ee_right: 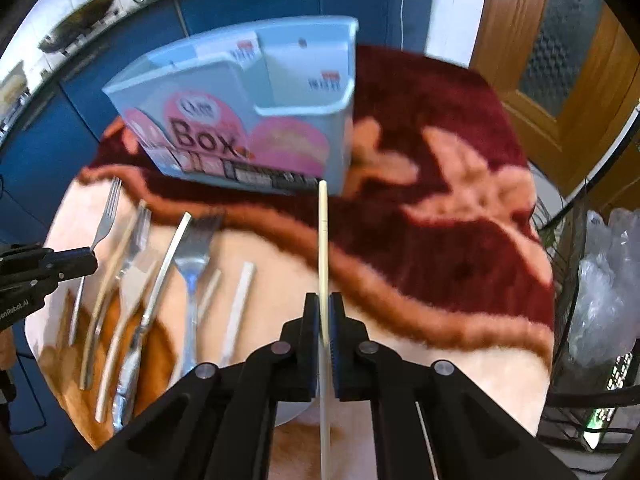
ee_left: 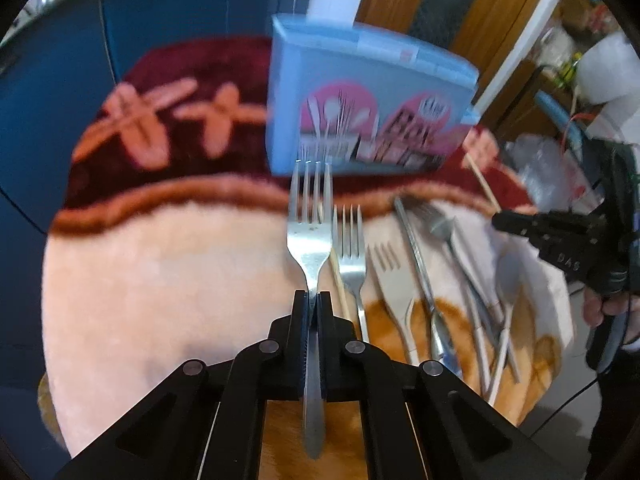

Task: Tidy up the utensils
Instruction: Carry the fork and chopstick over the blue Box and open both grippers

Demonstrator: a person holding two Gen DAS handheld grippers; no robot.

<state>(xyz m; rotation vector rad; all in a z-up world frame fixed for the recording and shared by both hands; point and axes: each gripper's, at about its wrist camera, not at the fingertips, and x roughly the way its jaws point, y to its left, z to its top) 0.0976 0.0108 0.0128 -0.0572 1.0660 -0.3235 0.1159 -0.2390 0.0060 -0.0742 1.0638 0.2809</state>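
My left gripper (ee_left: 313,300) is shut on a steel fork (ee_left: 310,216), tines pointing away toward the pale blue utensil box (ee_left: 360,80). My right gripper (ee_right: 324,304) is shut on a pale wooden chopstick (ee_right: 323,232) that points at the same box (ee_right: 224,92), whose open compartments show from above. Loose cutlery lies on the blanket: forks, a knife and chopsticks (ee_left: 424,280), seen too in the right wrist view (ee_right: 160,272). The right gripper (ee_left: 520,222) shows at the right edge of the left wrist view, the left gripper (ee_right: 86,258) at the left edge of the right one.
A fluffy pink, orange and maroon blanket (ee_left: 160,264) covers the table. Blue cabinets (ee_right: 280,0) stand behind the box, a wooden door (ee_right: 540,40) to the right. A clear plastic bag (ee_right: 608,280) and a wire rack sit beyond the table's right edge.
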